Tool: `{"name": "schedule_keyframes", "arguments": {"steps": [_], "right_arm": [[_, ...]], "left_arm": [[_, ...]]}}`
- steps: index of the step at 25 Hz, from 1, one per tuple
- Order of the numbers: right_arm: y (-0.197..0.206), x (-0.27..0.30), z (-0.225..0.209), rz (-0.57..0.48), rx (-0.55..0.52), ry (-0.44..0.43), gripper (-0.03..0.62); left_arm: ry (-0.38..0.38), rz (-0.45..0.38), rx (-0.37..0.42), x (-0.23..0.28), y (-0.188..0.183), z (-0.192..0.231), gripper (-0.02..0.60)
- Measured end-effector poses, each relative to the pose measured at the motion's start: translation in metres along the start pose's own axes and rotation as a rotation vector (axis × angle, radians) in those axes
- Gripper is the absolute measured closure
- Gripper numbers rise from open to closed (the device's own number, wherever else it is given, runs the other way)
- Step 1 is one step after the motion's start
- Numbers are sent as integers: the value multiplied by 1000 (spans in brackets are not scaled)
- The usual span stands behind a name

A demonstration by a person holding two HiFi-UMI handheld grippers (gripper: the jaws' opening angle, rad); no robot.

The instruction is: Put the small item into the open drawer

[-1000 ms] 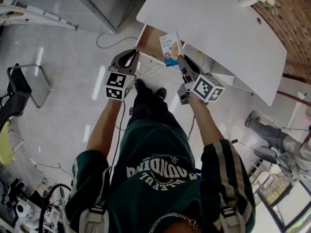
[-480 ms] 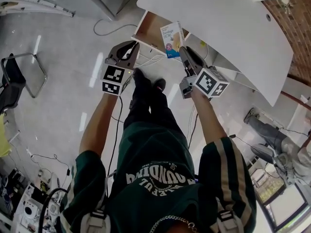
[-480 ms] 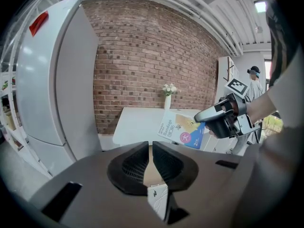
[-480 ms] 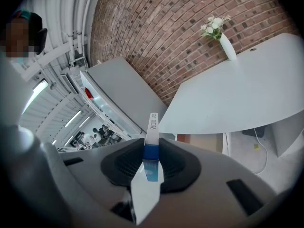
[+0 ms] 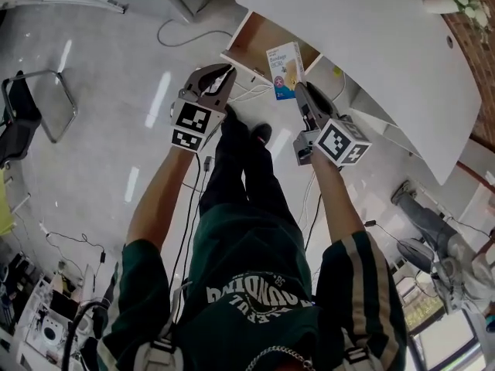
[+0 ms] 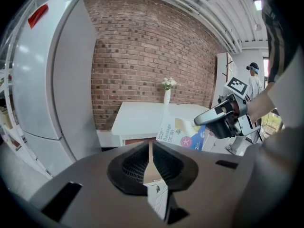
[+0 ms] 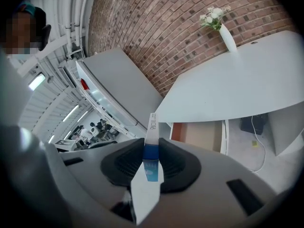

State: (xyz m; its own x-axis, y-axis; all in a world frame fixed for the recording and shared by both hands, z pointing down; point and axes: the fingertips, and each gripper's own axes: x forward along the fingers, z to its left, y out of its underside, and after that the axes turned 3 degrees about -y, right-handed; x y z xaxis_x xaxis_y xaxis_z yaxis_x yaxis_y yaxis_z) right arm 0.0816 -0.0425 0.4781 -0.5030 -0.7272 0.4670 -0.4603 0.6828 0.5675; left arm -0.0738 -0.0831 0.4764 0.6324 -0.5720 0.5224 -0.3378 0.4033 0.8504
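A metal-framed chair (image 5: pixel 35 110) is seen at the far left on the pale floor (image 5: pixel 116 76). The left gripper (image 5: pixel 223 74) is held out in front of the person, its jaws drawn together with only a thin slit left between the pads; what the pale sliver in that slit is cannot be told. Just beyond it, the open drawer (image 5: pixel 259 41) is shown under the edge of the white table (image 5: pixel 371 45), its wooden bottom bare. The bandage box (image 5: pixel 285 69) is gripped upright by its lower edge in the right gripper (image 5: pixel 300 91), whose pads are pressed on both flat faces. The box is held in the air by the drawer's right front corner, not inside it. A vase of flowers (image 5: pixel 452 2) is set at the table's far right.
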Motion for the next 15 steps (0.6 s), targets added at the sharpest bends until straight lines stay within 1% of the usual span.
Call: {"name": "schedule_keyframes", "arguments": {"steps": [12,15], "right_arm": [[27,37,-34,53,47,20,482],[32,45,-47,66,56,41,482]], "left_arm": [[-3,34,-32,32,32,14,543],[-4,42,-45,41,41,16,543]]}}
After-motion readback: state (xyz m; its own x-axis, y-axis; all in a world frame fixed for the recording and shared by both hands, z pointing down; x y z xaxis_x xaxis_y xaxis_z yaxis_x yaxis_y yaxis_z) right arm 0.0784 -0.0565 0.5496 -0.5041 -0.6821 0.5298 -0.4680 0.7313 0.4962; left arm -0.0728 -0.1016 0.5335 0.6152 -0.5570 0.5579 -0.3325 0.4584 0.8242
